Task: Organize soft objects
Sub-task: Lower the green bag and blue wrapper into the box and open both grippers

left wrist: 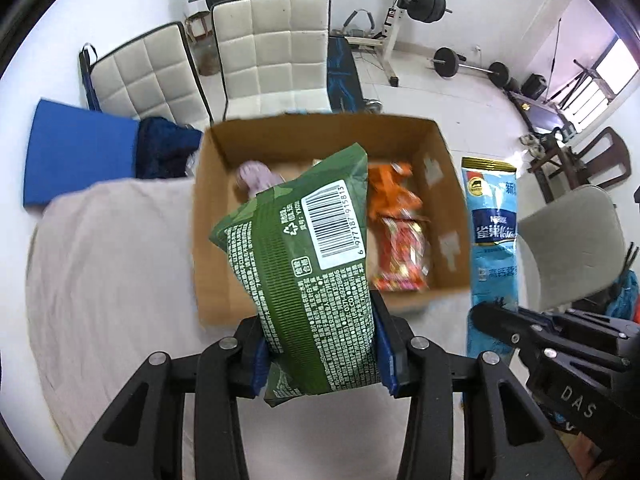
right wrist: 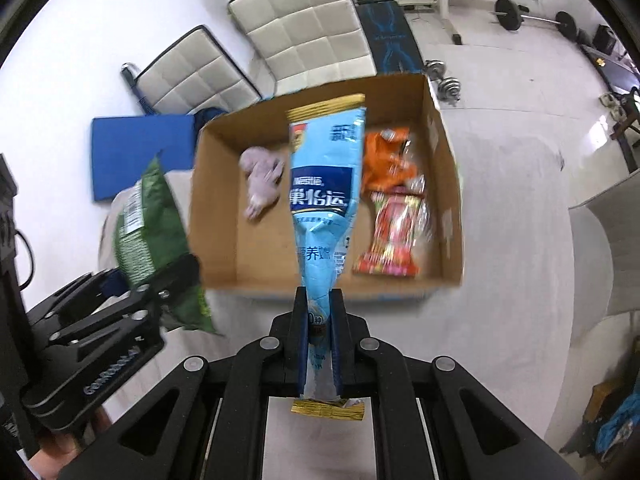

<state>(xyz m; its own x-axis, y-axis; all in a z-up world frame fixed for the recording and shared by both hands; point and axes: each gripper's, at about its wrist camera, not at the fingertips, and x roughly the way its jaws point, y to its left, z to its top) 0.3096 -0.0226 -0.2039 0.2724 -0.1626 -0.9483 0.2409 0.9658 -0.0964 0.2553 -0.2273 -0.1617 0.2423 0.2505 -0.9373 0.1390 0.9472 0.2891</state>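
left gripper point(left wrist: 320, 356): fingers are clamping the green packet point(left wrist: 304, 248), hanging above the cardboard box point(left wrist: 444, 200) | right gripper point(right wrist: 320, 344): fingers are pinching the blue Nestlé pouch point(right wrist: 324, 184) over that box | inside are lying an orange packet point(right wrist: 386, 156), a red packet point(right wrist: 394, 236), a lilac soft toy point(right wrist: 260, 180)

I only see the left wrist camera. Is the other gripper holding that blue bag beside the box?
Observer: Yes, the right gripper is shut on the blue bag, near its bottom end.
Operator: Does anything stick out underneath?
Observer: Its gold seal pokes out behind the fingers.
Operator: What's that blurry purple thing?
Observer: It looks like a soft purple toy lying in the cardboard box, left of the bag.
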